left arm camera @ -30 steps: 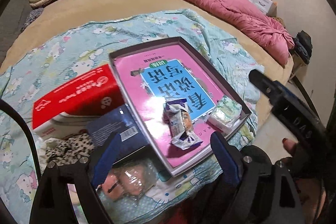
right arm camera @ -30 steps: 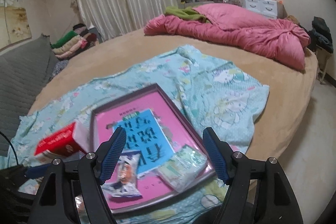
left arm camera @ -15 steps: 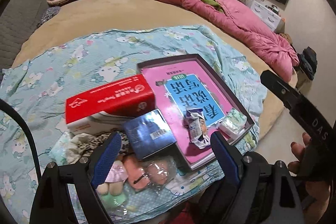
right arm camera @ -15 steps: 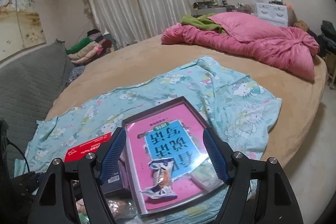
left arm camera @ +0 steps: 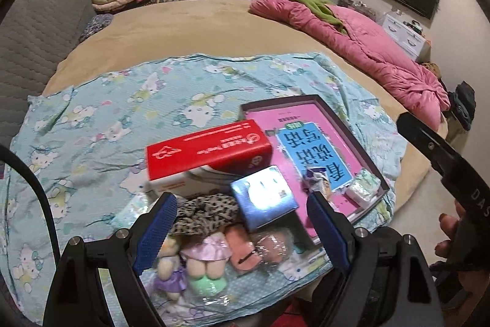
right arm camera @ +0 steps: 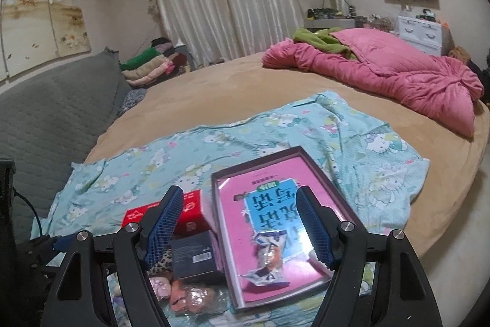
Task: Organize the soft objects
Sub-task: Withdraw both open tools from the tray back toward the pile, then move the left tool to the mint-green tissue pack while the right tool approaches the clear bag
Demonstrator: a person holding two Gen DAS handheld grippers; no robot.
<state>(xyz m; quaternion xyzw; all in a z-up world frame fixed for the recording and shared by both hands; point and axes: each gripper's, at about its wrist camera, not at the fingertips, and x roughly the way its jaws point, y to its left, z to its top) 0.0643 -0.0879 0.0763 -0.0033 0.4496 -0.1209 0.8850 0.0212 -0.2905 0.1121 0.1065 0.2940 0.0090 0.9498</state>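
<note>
Left wrist view shows my left tongs [left arm camera: 242,232] spread wide with nothing between the pads, hanging over a heap at the near edge of the bed. Under them lie the soft things I am here to sort: two small plush dolls [left arm camera: 190,262], a leopard-print fabric piece [left arm camera: 205,212] and a clear bag of pink items [left arm camera: 260,247], all crowded together on the cartoon-cat blanket [left arm camera: 122,118]. A blue box [left arm camera: 263,201] leans on that heap, and a red tissue box [left arm camera: 208,149] sits just behind it.

My right tongs [right arm camera: 242,227] are likewise spread and empty, pointing over the shallow box lid [right arm camera: 223,235] with its pink and blue print. A crumpled snack wrapper [right arm camera: 268,256] lies inside that lid, and in the left view a pale green tissue pack [left arm camera: 366,187] rests in its near corner, so I judge the lid serves as the collecting tray.

Both tongs stand clear of everything, which suits choosing the next piece. I would go for a doll first, since the blue box pins the fabric.
</note>
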